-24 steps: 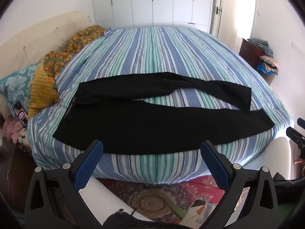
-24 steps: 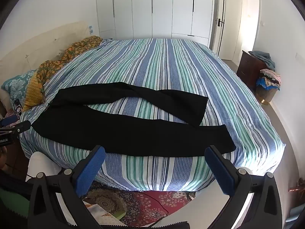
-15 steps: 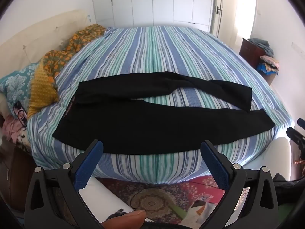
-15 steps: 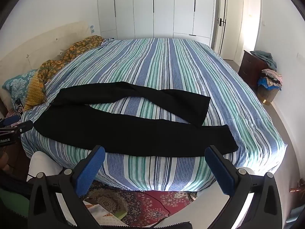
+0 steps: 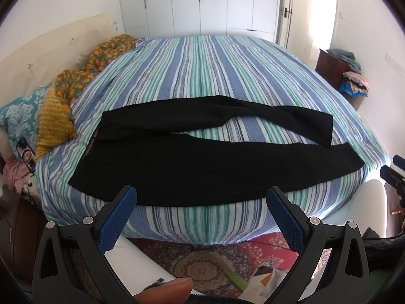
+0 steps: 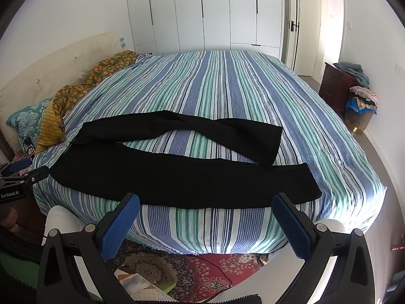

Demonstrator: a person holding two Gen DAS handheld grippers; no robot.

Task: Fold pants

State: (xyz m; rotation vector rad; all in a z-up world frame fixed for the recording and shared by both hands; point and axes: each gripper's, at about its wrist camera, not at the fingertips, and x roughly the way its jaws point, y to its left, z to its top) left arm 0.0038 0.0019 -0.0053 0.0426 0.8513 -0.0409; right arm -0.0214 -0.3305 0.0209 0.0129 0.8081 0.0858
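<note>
Black pants [image 5: 192,167] lie spread on the striped bed [image 5: 202,76], waist at the left, legs running right and parted. They also show in the right wrist view [image 6: 177,179]. My left gripper [image 5: 201,202] is open and empty, held off the bed's near edge in front of the pants' near leg. My right gripper [image 6: 205,210] is open and empty, also short of the bed edge. The right gripper's tip shows at the right edge of the left wrist view [image 5: 393,174]; the left gripper shows at the left edge of the right wrist view [image 6: 22,177].
Pillows and an orange patterned blanket [image 5: 76,81] lie at the bed's left by the headboard. A patterned rug [image 5: 215,261] with papers covers the floor below. A dresser with piled clothes [image 6: 351,88] stands at the right. White wardrobes [image 6: 215,12] line the far wall.
Both grippers have shifted only slightly; the view of the bed has barely changed. A fingertip has come into the bottom of the left wrist view.
</note>
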